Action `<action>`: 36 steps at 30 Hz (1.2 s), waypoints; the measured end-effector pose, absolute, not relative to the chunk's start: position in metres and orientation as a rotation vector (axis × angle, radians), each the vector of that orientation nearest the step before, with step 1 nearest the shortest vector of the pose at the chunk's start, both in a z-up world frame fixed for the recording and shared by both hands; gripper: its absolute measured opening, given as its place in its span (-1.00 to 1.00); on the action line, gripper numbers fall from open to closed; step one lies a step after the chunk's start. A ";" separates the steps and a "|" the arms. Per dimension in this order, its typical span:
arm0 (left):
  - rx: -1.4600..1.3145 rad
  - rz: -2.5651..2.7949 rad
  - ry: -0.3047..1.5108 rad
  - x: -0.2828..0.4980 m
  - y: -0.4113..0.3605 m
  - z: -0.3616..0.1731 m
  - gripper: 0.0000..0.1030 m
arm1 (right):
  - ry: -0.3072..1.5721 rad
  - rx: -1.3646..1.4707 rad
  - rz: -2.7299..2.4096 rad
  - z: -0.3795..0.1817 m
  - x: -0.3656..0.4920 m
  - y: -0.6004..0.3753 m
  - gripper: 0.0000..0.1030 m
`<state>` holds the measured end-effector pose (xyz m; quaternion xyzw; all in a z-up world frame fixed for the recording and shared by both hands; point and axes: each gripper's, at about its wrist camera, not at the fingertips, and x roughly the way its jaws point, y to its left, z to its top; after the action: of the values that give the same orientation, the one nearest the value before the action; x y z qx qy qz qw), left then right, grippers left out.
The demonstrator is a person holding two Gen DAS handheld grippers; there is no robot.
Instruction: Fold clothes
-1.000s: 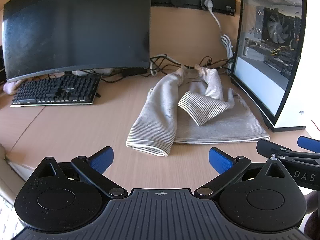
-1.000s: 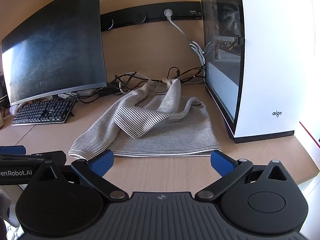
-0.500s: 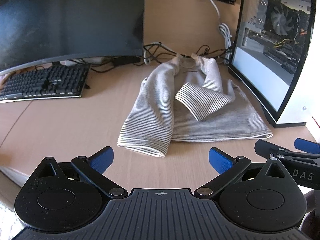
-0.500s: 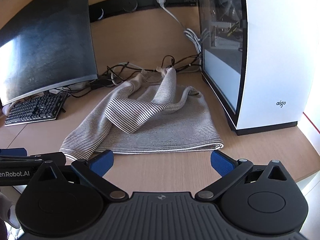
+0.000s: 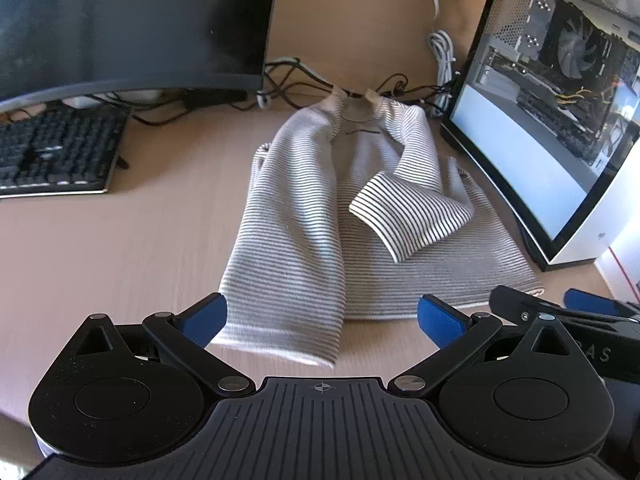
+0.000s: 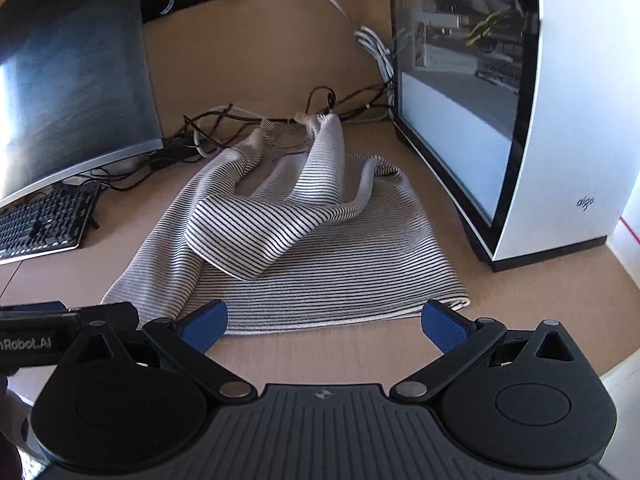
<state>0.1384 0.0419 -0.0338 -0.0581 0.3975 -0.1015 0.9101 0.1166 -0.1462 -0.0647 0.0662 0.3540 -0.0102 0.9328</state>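
The white PC case [image 6: 568,128] says "aigo"; the striped shirt [image 6: 320,248] lies sleeves-folded, left gripper [image 5: 322,318] and right gripper [image 6: 324,320] both gaping empty.

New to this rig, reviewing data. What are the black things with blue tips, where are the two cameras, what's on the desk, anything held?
They are two handheld grippers, one in each of a person's hands; no robot arm. Each carries a fisheye camera looking forward along its own jaws. One picture is from the left gripper, the other from the right gripper. Both stand open and hold nothing. On the wooden desk lies a striped shirt, sleeves folded in over the body. Around it: a keyboard, a curved monitor, cables and a white PC case. The left gripper hangs over the shirt's near hem.
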 end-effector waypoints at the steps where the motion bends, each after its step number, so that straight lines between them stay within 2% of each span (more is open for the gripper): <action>1: -0.129 -0.224 0.823 0.143 0.047 -0.034 1.00 | 0.735 0.145 -0.028 -0.065 0.122 -0.144 1.00; 8: -0.222 -0.368 0.881 0.185 0.060 -0.045 1.00 | 0.793 0.162 -0.071 -0.068 0.151 -0.126 1.00; 19: -0.591 -0.576 0.920 0.240 0.052 -0.061 1.00 | 0.808 0.103 -0.030 -0.072 0.185 -0.140 1.00; 26: -0.628 -0.405 0.983 0.264 0.057 -0.079 1.00 | 0.812 0.148 0.151 -0.090 0.240 -0.153 1.00; 31: -0.700 -0.369 1.002 0.272 0.065 -0.090 1.00 | 0.923 0.208 0.218 -0.115 0.274 -0.153 1.00; 36: -0.728 -0.390 1.006 0.275 0.072 -0.093 1.00 | 0.908 0.186 0.241 -0.121 0.276 -0.151 1.00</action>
<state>0.2752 0.0716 -0.0930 -0.3388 0.4683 -0.1815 0.7956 0.2765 -0.1506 -0.1208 0.0897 0.4370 0.1159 0.8875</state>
